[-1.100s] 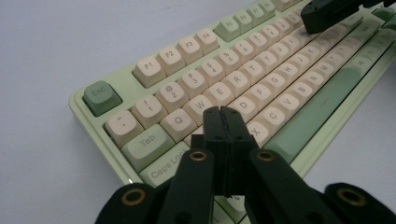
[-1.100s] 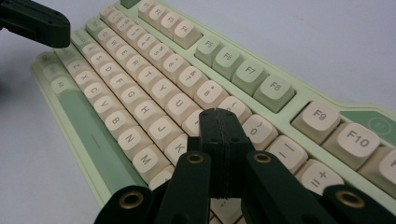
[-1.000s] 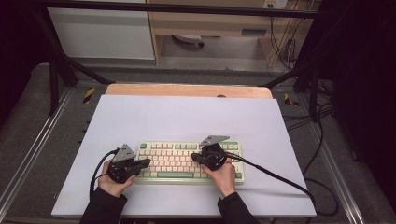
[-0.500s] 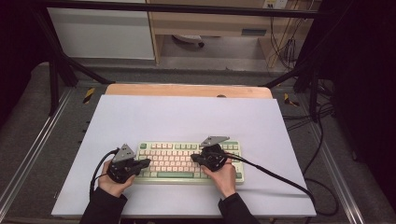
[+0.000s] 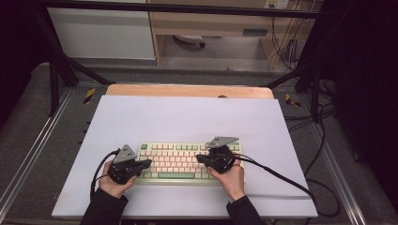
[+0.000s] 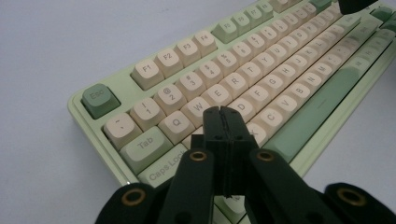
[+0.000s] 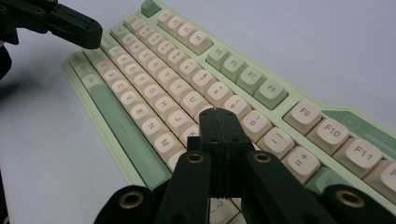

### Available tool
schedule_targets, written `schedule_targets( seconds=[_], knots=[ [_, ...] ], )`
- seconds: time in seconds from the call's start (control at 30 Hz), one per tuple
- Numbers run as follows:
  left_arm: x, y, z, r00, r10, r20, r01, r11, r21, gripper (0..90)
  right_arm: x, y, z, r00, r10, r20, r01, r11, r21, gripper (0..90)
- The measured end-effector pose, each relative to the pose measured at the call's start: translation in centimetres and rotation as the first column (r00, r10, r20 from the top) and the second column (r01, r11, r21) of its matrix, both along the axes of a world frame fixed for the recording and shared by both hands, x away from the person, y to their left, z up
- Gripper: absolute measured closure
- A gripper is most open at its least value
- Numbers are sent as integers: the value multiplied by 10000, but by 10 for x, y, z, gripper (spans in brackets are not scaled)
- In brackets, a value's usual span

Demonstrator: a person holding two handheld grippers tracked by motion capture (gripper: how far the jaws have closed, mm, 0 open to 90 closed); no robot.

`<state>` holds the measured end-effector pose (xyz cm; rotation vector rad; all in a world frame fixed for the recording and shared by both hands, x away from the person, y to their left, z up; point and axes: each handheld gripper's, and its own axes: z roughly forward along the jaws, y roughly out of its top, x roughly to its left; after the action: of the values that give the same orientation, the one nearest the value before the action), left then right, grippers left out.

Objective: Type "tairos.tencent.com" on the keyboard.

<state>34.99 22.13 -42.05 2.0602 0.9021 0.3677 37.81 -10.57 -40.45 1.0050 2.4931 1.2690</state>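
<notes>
Under closed right gripper (image 7: pixel 219 116): keyboard (image 7: pixel 177 79)

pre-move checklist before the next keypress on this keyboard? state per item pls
1. Left gripper jaws shut into one tip for pressing: ok, closed flush, nothing between them.
2. Right gripper jaws shut: ok, closed flush, nothing held.
3. Keyboard flat on the white sheet, square to the front edge: ok.
4. Left tip over the left-hand letter keys: ok, it sits near the A/S area; whether it touches a key, cannot tell.
5. Right tip over the right-hand letter keys: ok, around K/L; exact key under it, cannot tell.
6. The two grippers apart, cables off the keys: ok, both trail away off the keyboard's sides.
</notes>
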Motion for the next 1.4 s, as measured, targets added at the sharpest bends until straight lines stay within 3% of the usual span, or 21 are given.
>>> schedule_targets(
  seconds=[0.73,1.4],
  knots=[
    [1,-8,1,10000,-73,63,73,10000,39,900,-16,-33,-8,9999,-129,-36,129,9998,147,900],
    [8,-21,-3,9999,-172,0,172,9995,275,900,-21,-39,-14,9999,-109,-72,110,9998,170,900]
  ],
)
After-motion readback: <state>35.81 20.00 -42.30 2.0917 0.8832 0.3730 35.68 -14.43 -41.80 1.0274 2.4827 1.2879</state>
